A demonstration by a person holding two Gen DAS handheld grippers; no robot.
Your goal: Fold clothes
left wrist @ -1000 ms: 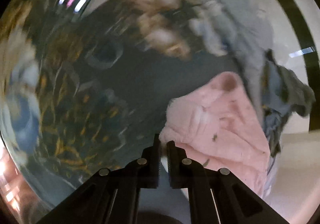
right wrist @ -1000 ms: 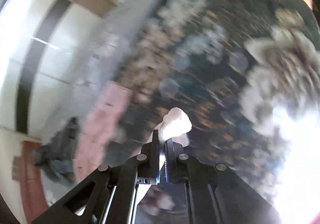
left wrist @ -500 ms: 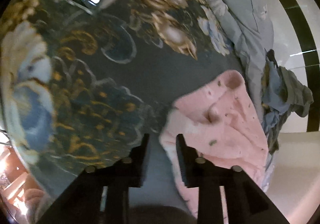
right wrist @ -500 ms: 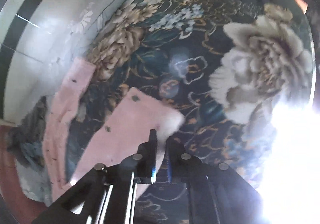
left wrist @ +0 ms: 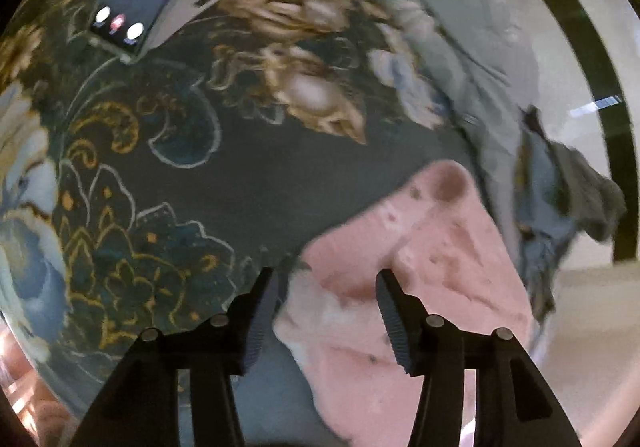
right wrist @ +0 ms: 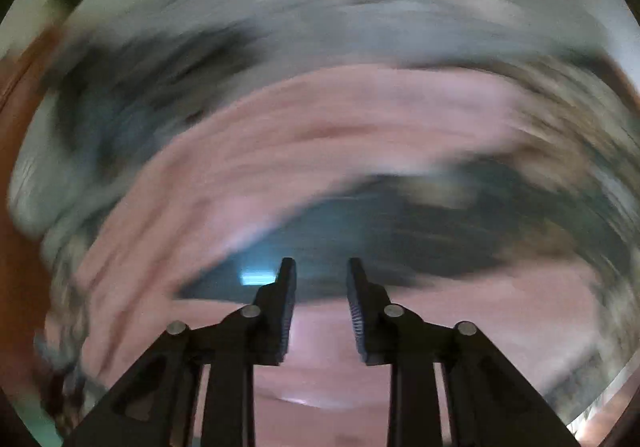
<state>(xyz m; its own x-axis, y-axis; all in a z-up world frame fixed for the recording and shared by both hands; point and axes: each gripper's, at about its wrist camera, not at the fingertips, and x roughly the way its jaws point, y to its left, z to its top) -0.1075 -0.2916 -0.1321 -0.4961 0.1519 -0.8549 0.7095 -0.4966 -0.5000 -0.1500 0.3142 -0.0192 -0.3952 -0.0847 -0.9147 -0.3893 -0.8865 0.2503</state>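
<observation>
My left gripper (left wrist: pixel 326 287) has its fingers spread wide and holds nothing; a corner of the pink garment (left wrist: pixel 420 287) lies between them. The garment rests crumpled on a dark floral bedspread (left wrist: pixel 248 175), near the edge of the bed. Beyond it, a grey-blue heap of clothes (left wrist: pixel 560 199) hangs at the bedside. A phone (left wrist: pixel 136 3) with a lit screen lies farther off on the spread. My right gripper (right wrist: pixel 322 279) is parted too, empty, above the pink garment (right wrist: pixel 320 135); that view is heavily blurred.
</observation>
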